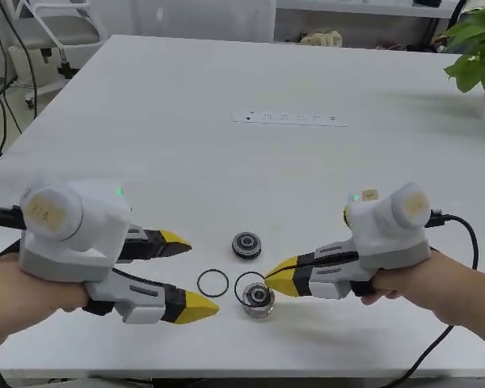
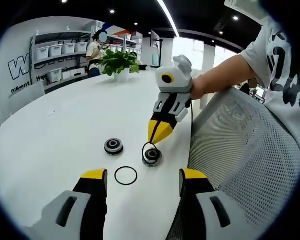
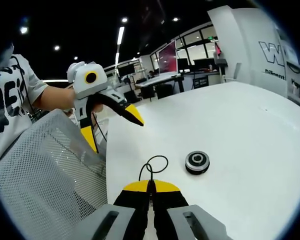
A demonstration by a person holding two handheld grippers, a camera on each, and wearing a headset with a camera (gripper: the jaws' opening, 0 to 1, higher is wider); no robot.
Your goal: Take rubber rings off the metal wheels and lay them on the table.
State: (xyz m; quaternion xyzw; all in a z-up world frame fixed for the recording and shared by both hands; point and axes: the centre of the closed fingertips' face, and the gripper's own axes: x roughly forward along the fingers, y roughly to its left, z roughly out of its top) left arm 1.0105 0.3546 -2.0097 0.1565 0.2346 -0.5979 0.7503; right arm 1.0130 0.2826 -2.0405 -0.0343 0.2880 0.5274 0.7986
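At a white tabletop (image 1: 226, 153), the right gripper (image 1: 272, 280) has its yellow-tipped jaws pressed together on a thin black rubber ring (image 1: 237, 284), pinched at one side so the loop stands out beyond the tips just above the near wheel (image 1: 258, 297), close to the tabletop's near edge and about midway along it. From the left gripper view the loop's low side meets the wheel's top; whether it is fully free of the wheel cannot be told. The left gripper (image 1: 199, 275) hovers beside it with its jaws spread wide and nothing between them. A loose ring (image 1: 199, 284) already lies flat on the tabletop between the two grippers, just beside the near wheel. A far wheel (image 1: 246, 244) sits a little farther in from the edge, apart from both grippers, and appears to carry its ring. The risks look plain. If the loop is caught on the rim, a pull could drag or tip the unheld wheel toward the near edge. The thin grip could also slip, letting the stretched rubber snap back or spring off the tabletop.
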